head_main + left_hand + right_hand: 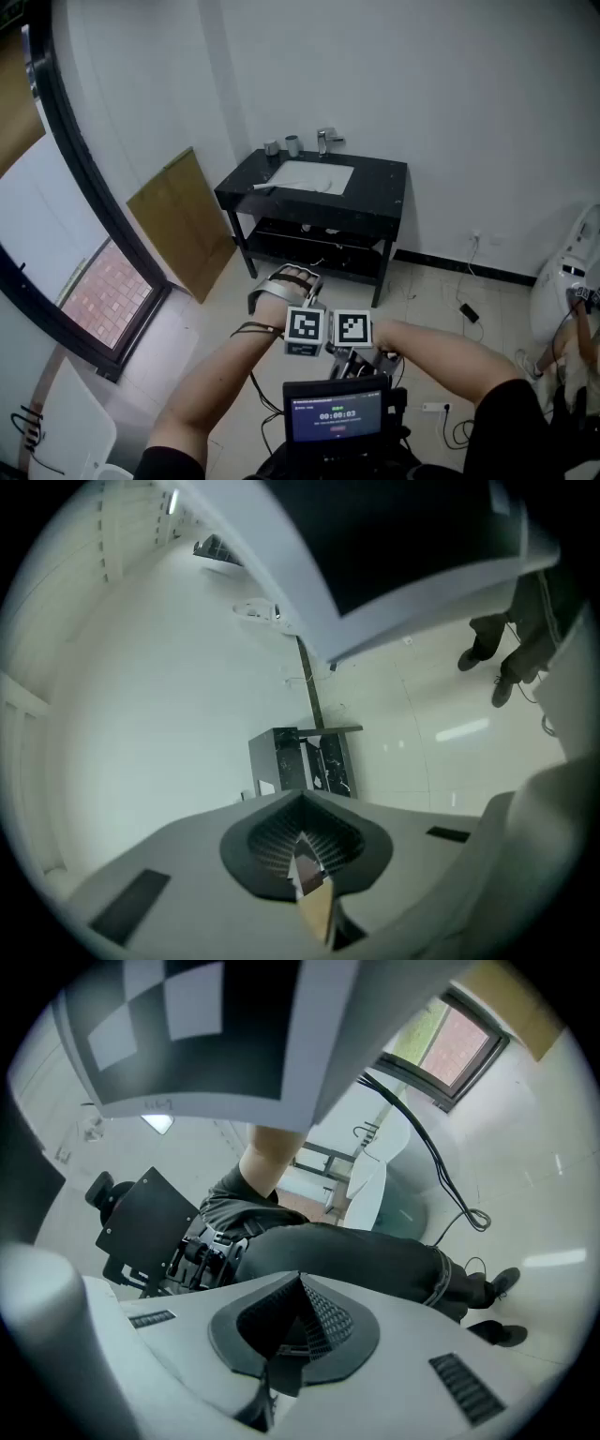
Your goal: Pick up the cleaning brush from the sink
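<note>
Far across the room stands a black sink table (pixel 375 202) with a white basin (pixel 314 176). The cleaning brush (pixel 264 187), pale-handled, lies on the counter at the basin's left front corner. Both grippers are held close to the person's body, far from the sink, their marker cubes side by side. The left gripper (pixel 303 836) faces the distant table (pixel 300 761) with its jaws together and nothing held. The right gripper (pixel 295 1330) is turned toward the person's dark trouser leg (pixel 356 1265), also shut and empty.
A faucet (pixel 324 141) and two cups (pixel 281 146) stand at the basin's back. A brown board (pixel 183 220) leans against the wall left of the table. A window (pixel 103 291) lies lower left, a white machine (pixel 562 281) at right, cables (pixel 469 312) on the floor.
</note>
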`<action>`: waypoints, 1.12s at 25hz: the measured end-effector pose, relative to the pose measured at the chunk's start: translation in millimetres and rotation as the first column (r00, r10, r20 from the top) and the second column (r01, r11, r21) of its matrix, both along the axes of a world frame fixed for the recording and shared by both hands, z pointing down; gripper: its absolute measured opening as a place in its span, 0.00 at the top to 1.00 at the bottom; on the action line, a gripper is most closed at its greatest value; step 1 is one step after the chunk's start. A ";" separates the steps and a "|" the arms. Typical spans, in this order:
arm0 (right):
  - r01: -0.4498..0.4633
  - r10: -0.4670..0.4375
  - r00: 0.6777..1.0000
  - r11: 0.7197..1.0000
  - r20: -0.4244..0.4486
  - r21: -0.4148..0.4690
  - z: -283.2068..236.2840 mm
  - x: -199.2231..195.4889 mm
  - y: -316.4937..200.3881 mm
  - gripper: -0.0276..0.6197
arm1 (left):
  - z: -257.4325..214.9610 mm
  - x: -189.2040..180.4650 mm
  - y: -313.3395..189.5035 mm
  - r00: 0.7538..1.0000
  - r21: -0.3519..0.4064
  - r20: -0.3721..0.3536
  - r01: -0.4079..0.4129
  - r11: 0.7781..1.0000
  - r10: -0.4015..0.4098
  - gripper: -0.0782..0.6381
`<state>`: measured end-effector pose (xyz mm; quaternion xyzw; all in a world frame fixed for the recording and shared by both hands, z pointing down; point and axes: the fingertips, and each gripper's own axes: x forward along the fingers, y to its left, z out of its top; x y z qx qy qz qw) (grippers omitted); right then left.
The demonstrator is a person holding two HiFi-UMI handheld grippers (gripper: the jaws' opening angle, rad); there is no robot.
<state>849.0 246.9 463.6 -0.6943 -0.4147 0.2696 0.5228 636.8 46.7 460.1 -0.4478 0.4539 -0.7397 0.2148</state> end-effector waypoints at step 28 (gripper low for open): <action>-0.179 0.185 0.979 0.981 0.088 -0.072 -18.8 -190.4 -32.3 0.95 | 24.1 -170.4 25.7 0.985 0.009 -0.150 0.088 0.996 -0.086 0.87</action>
